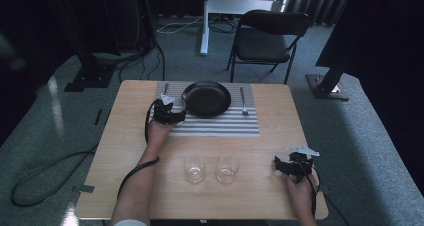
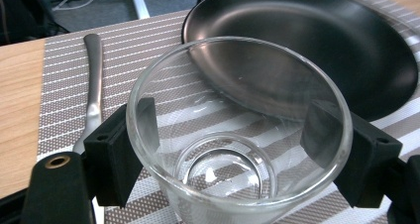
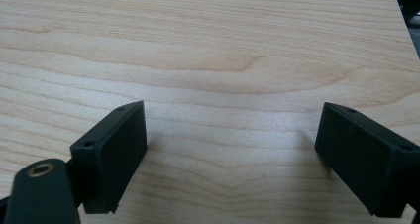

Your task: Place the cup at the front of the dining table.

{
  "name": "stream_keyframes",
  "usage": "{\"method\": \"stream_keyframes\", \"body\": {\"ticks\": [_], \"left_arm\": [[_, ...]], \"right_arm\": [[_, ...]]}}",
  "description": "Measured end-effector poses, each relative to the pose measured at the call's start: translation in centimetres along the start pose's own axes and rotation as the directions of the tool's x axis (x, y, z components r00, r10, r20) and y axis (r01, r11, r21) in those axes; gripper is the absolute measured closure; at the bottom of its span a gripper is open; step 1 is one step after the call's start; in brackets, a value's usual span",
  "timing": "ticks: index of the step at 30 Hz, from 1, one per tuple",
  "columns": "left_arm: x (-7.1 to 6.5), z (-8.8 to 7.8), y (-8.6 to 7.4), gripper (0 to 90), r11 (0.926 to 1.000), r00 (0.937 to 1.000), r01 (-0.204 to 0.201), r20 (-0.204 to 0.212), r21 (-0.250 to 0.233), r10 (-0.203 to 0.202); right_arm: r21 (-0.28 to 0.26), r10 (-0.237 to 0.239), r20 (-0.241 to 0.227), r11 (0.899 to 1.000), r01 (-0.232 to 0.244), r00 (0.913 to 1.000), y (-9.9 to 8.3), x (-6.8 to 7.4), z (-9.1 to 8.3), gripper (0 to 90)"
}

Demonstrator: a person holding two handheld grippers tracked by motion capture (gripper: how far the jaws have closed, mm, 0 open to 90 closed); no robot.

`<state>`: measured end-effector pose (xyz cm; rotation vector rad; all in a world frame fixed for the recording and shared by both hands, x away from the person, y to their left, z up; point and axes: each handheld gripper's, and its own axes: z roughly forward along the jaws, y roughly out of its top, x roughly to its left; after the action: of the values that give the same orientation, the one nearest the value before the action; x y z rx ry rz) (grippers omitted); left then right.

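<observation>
Setting: wooden surface (image 1: 130, 136) in a dim room with grey carpet; a black chair (image 1: 270, 36) stands beyond the far edge.
Layout: a striped placemat (image 1: 220, 126) lies at the far middle of the surface, carrying a black plate (image 1: 206, 99), a fork (image 1: 243, 102) to the plate's right and a piece of cutlery (image 2: 94, 85) to its left, handle pointing away from the person.
Left gripper (image 2: 230, 149): fingers (image 2: 116, 154) are closed against opposite sides of a clear glass (image 2: 237, 130), which sits upright between them, mouth up.
Held glass, location: over the left part of the placemat, just beside the plate's left rim and to the right of the cutlery; whether its base touches the mat cannot be told.
Key relation: the plate lies ahead and to the right of the held glass, the cutlery to its left; the open mat between them is narrow, so a set-down here depends on keeping the glass clear of both.
Right gripper (image 1: 292, 164): fingers (image 3: 111, 149) are spread wide with nothing between them, low over bare wood at the near right of the surface.
Remaining glasses: two glasses, left one (image 1: 194, 168) and right one (image 1: 227, 168), stand side by side at the near middle.
Nearer hand: the right gripper is nearer to both; they lie to its left, the right-hand one first.
Probable step: judged as placing a glass by the place setting.
</observation>
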<state>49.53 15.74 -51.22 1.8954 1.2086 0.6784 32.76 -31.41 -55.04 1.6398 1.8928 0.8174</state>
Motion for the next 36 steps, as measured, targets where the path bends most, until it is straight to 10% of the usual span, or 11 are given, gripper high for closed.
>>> {"method": "stream_keyframes", "body": {"ticks": [36], "left_arm": [[-0.2, -1.9, -2.4, 18.8, 0.9977, 0.9979, 0.063, 0.01, 0.025, -0.064]], "right_arm": [[-0.001, -0.003, -0.002, 1.0, 0.003, 1.0, -0.1, 0.0, -0.1, 12.0]]}}
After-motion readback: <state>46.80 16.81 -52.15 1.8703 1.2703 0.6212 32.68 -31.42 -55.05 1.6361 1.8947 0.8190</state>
